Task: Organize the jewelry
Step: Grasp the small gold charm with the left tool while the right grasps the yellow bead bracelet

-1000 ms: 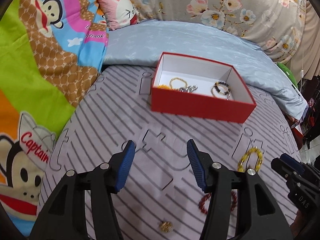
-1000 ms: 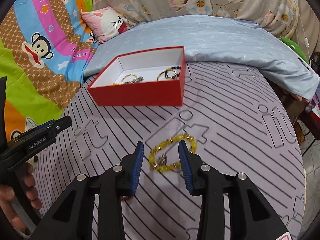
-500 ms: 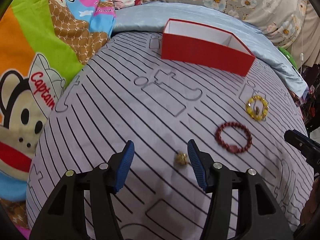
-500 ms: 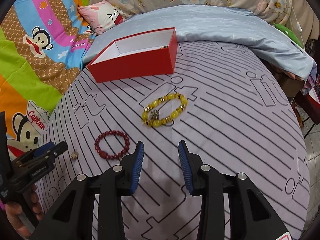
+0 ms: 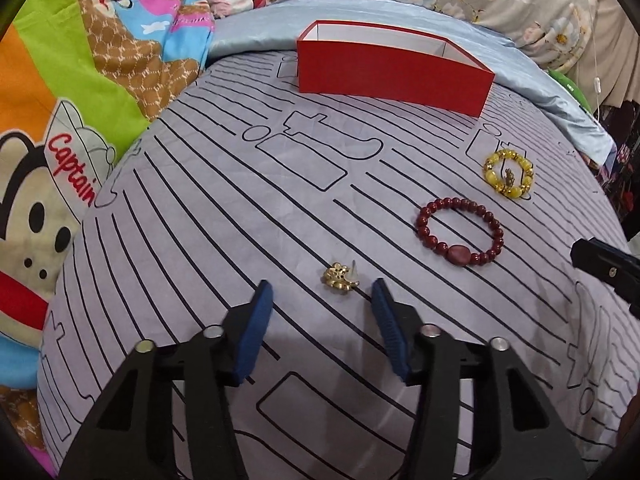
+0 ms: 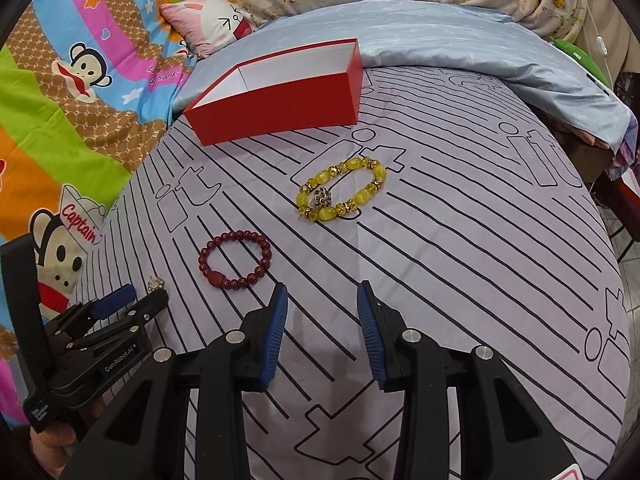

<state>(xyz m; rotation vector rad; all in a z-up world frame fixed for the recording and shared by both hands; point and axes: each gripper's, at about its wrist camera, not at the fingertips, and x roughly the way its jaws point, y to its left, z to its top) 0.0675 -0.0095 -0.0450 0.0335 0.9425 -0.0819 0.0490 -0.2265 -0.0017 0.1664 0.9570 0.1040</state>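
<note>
Covering bed, striped lilac sheet (image 5: 200, 216) carries everything. Red box (image 5: 394, 74) at far edge, long axis crosswise; interior hidden in both views. Yellow bead bracelet (image 6: 341, 189) flat, oval lying left-right, nearest box. Red bead bracelet (image 5: 460, 236) between it and gold earring (image 5: 340, 276); post visible only in left view. Left gripper (image 5: 322, 296) jaws wide, empty, earring just ahead. Right gripper (image 6: 322, 296) jaws wide, empty.

The open red cardboard box (image 5: 394, 74) shows only its near wall and a strip of white lining, so its floor is hidden in both views. The small gold earring (image 6: 155, 283) is too small in the right wrist view to make out, and the frame edge cuts off the black right gripper (image 5: 608, 270) in the left wrist view.
</note>
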